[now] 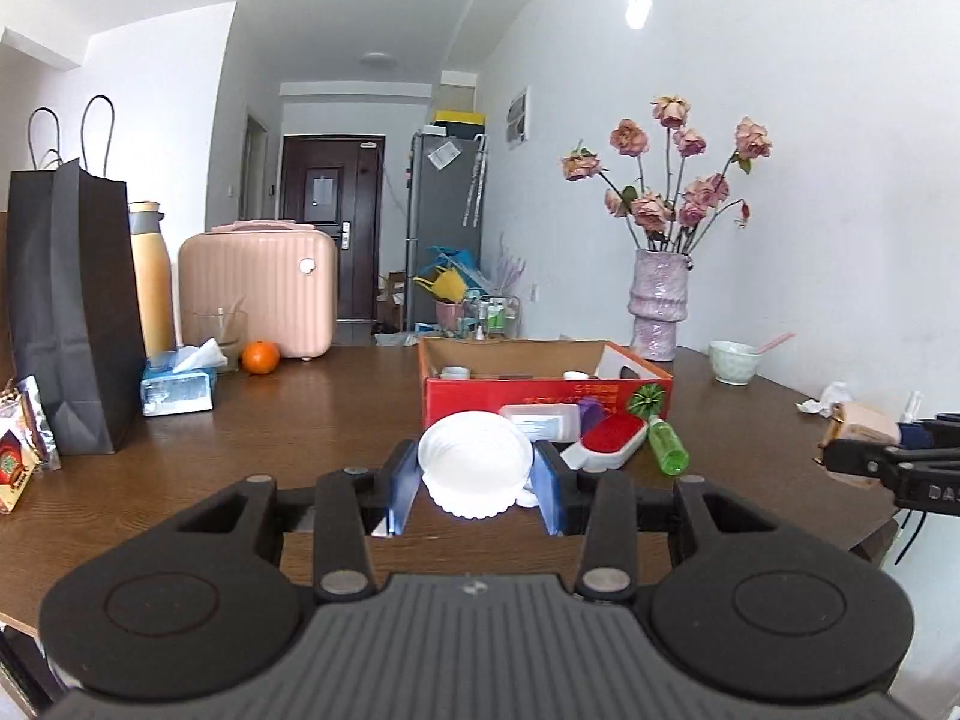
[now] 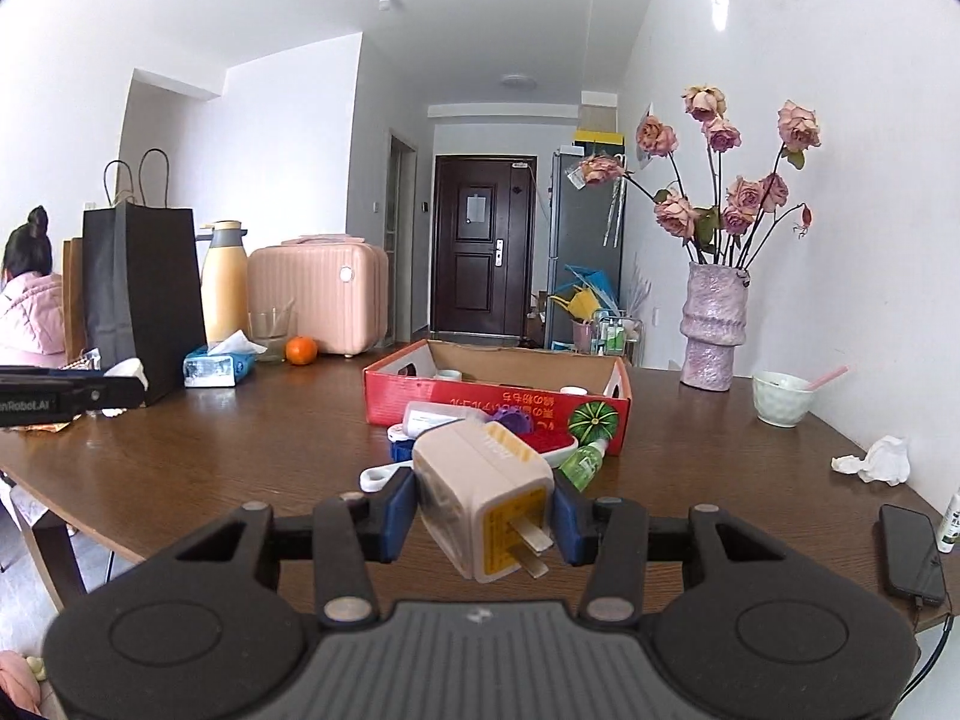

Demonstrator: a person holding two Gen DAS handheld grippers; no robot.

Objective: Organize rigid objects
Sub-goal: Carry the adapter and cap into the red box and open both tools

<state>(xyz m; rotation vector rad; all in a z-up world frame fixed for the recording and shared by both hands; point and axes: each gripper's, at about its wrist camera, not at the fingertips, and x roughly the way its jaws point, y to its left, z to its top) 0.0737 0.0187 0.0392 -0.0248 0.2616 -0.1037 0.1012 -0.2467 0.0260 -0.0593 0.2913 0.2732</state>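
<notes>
My left gripper (image 1: 477, 483) is shut on a white ribbed round lid (image 1: 475, 461), held above the brown table (image 1: 270, 438). My right gripper (image 2: 485, 507) is shut on a beige plug adapter (image 2: 486, 489) with its prongs pointing back at the camera; it also shows at the right edge of the left wrist view (image 1: 864, 429). Ahead stands an open red cardboard box (image 1: 543, 387) with a few small items inside. In front of the box lie a white bottle (image 1: 543, 420), a red-and-white brush (image 1: 609, 441), a green bottle (image 1: 669, 447) and a purple piece (image 1: 591, 411).
A black paper bag (image 1: 72, 312), tissue pack (image 1: 177, 384), orange (image 1: 260, 356), glass (image 1: 221, 327), yellow flask and pink case stand at the left. A vase of roses (image 1: 657, 306), a bowl (image 1: 733, 362) and crumpled tissue (image 2: 879, 459) are at the right. A phone (image 2: 912, 552) lies near the right edge.
</notes>
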